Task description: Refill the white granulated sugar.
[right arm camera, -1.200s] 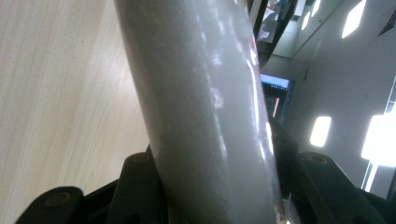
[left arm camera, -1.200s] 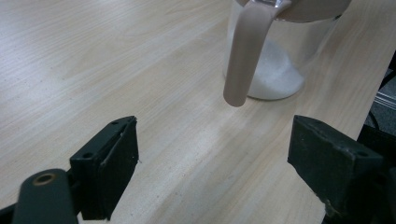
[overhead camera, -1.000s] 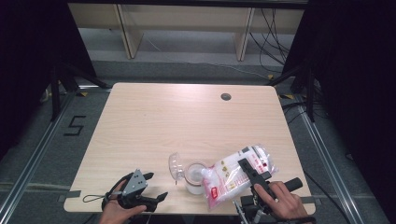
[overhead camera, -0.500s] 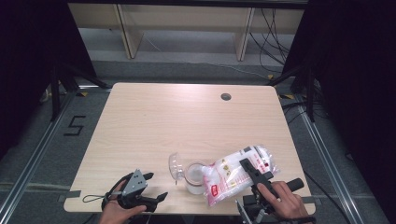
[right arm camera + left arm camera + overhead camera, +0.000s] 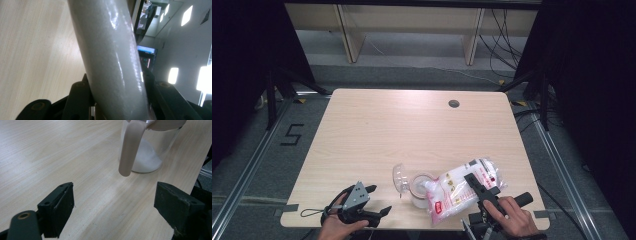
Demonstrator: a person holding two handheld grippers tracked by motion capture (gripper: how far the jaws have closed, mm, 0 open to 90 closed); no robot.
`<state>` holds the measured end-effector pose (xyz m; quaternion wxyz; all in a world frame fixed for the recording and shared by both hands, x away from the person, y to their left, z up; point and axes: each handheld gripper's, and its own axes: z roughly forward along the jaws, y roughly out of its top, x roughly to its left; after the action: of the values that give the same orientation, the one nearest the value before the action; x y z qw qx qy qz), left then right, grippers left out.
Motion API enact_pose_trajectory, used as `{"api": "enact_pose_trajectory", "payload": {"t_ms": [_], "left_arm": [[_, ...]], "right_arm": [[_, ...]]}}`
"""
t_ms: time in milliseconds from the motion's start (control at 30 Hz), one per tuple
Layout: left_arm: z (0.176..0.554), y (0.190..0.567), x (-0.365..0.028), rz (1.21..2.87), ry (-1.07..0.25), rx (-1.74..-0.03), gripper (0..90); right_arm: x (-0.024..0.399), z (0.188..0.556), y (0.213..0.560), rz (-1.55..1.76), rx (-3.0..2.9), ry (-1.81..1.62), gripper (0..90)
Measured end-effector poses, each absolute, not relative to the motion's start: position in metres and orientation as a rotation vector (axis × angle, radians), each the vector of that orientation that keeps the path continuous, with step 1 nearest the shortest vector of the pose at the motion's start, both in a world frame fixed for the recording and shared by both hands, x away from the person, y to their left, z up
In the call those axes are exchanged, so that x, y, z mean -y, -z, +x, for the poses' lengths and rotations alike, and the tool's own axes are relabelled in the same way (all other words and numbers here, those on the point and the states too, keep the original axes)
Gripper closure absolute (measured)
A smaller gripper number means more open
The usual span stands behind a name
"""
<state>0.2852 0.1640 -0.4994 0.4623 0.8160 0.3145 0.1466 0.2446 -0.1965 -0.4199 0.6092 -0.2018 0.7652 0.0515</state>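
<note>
We hold the right gripper (image 5: 479, 186) clamped on the sugar bag (image 5: 462, 187), tipped over the jar (image 5: 419, 187) at the table's (image 5: 412, 120) near edge; jaws just tightened. Left gripper (image 5: 379, 212) gapes idle. Risk: bag slumps, sugar spills past the rim.

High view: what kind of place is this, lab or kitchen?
Probably a lab or recording workspace, not a kitchen. A plain wooden table stands between black curtains; loose cables run over the grey floor, which has a taped "5" mark and metal floor rails.
</note>
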Motion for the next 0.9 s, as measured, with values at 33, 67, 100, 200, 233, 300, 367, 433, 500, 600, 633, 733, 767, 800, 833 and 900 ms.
{"api": "enact_pose_trajectory", "payload": {"t_ms": [33,67,100,200,233,300,367,433,500,600,633,733,767,800,833,900], "left_arm": [[0.2852,0.4994,-0.1640,2.006,-0.361,-0.773,15.9],[0.2850,0.4995,-0.1637,2.000,-0.363,-0.774,15.9],[0.2851,0.4994,-0.1638,2.001,-0.368,-0.770,15.9],[0.2848,0.4991,-0.1639,2.004,-0.366,-0.773,15.9],[0.2848,0.4990,-0.1639,2.007,-0.365,-0.773,15.9],[0.2853,0.4989,-0.1642,2.017,-0.361,-0.769,15.9],[0.2850,0.4990,-0.1639,2.013,-0.359,-0.769,15.9],[0.2852,0.4988,-0.1643,2.016,-0.363,-0.769,15.9],[0.2848,0.4989,-0.1641,2.011,-0.368,-0.772,15.9],[0.2849,0.4989,-0.1641,2.011,-0.367,-0.772,15.9],[0.2849,0.4989,-0.1641,2.011,-0.367,-0.771,15.9],[0.2850,0.4988,-0.1641,2.011,-0.368,-0.771,15.9],[0.2851,0.4994,-0.1635,1.996,-0.367,-0.772,15.9],[0.2851,0.4993,-0.1636,1.994,-0.368,-0.772,15.9],[0.2850,0.4994,-0.1636,1.994,-0.368,-0.772,15.9],[0.2849,0.4994,-0.1635,1.996,-0.368,-0.772,15.9]], "right_arm": [[0.1965,0.2450,0.4206,-0.470,-1.761,-0.124,64.2],[0.1962,0.2449,0.4204,-0.476,-1.757,-0.119,64.4],[0.1960,0.2451,0.4193,-0.493,-1.748,-0.126,64.4],[0.1972,0.2429,0.4175,-0.493,-1.745,-0.145,64.5],[0.1971,0.2420,0.4172,-0.493,-1.745,-0.146,64.5],[0.1971,0.2408,0.4186,-0.472,-1.740,-0.158,64.5],[0.1959,0.2402,0.4164,-0.474,-1.749,-0.149,64.5],[0.1961,0.2414,0.4173,-0.471,-1.738,-0.179,64.6],[0.1967,0.2418,0.4174,-0.464,-1.741,-0.176,64.6],[0.1989,0.2426,0.4161,-0.473,-1.731,-0.161,64.6],[0.2007,0.2421,0.4162,-0.447,-1.758,-0.157,64.6],[0.2035,0.2408,0.4147,-0.439,-1.753,-0.130,64.7],[0.2030,0.2420,0.4121,-0.482,-1.734,-0.119,64.7],[0.2043,0.2417,0.4131,-0.458,-1.743,-0.129,64.8],[0.2039,0.2413,0.4110,-0.476,-1.737,-0.109,64.8],[0.2043,0.2413,0.4123,-0.463,-1.743,-0.123,64.8]]}}
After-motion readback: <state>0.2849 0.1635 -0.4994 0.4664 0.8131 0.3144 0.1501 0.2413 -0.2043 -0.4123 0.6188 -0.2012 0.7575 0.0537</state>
